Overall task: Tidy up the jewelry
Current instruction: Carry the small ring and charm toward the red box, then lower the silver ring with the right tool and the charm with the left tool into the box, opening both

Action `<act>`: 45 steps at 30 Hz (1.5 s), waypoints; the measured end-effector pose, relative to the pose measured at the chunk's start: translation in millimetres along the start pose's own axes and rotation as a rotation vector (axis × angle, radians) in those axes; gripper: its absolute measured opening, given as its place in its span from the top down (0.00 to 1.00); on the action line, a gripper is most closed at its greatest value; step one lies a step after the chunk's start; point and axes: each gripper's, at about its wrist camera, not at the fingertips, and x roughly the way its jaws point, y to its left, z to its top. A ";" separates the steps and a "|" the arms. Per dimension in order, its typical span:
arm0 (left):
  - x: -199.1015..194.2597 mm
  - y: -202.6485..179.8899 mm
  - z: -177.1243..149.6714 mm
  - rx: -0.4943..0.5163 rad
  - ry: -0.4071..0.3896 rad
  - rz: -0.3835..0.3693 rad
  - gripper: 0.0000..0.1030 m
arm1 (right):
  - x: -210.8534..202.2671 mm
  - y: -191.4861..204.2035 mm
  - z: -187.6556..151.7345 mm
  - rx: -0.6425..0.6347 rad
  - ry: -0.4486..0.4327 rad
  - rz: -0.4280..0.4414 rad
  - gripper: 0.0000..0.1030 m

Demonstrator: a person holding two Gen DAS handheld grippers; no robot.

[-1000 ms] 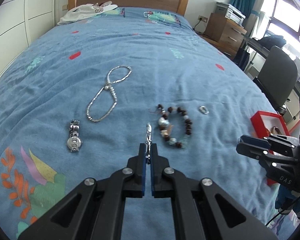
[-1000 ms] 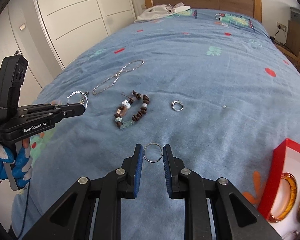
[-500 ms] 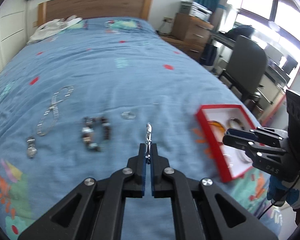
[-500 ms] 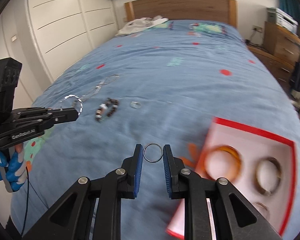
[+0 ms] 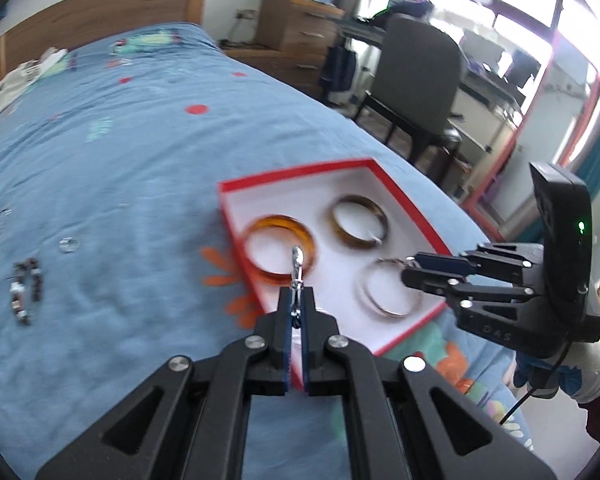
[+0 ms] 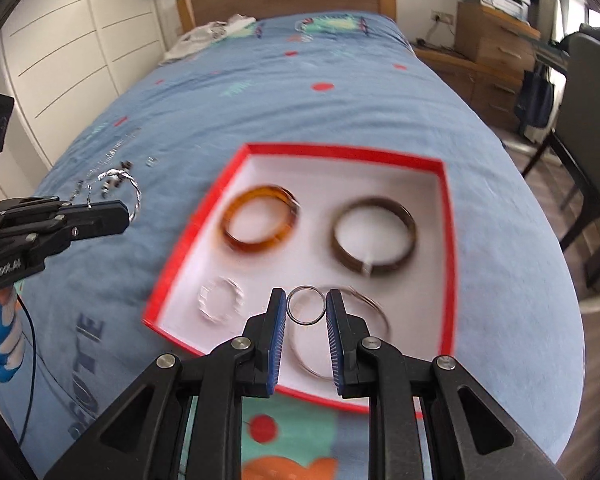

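Red-rimmed box (image 6: 236, 164) sits under both grippers, jaws clamping a hoop earring (image 5: 297, 264) left, ring (image 6: 306, 305) right

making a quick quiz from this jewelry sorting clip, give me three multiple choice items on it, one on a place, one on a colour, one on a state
1. Where does the amber bangle lie?
A. in the red-rimmed box
B. on the blue bedspread beside the box
C. on the chair

2. What colour is the inside of the box?
A. black
B. white
C. blue

3. What are the right tongs doing?
A. standing wide open and empty
B. shut on a thin metal ring
C. shut on a bead bracelet

Answers:
1 A, the bangle rests on the box's floor next to a dark bangle.
2 B, the lining inside the red rim is white.
3 B, both blue pads press the ring's sides above the box; the left tongs pinch a twisted silver hoop.
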 end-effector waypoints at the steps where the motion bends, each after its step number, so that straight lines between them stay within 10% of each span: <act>1: 8.5 -7.3 0.4 0.012 0.016 -0.006 0.97 | 1.5 -3.0 -1.3 0.002 0.007 0.001 0.80; 19: 91.6 -12.6 -0.4 -0.037 0.167 0.049 0.97 | 40.3 -15.1 -8.8 -0.108 0.117 0.097 0.80; 40: 89.2 -4.5 6.8 -0.077 0.183 0.064 0.95 | 36.9 -15.3 -6.0 -0.111 0.107 0.125 0.68; 45: 79.7 -8.4 6.4 -0.073 0.170 0.073 0.76 | 26.6 -19.7 -6.4 -0.094 0.092 0.106 0.64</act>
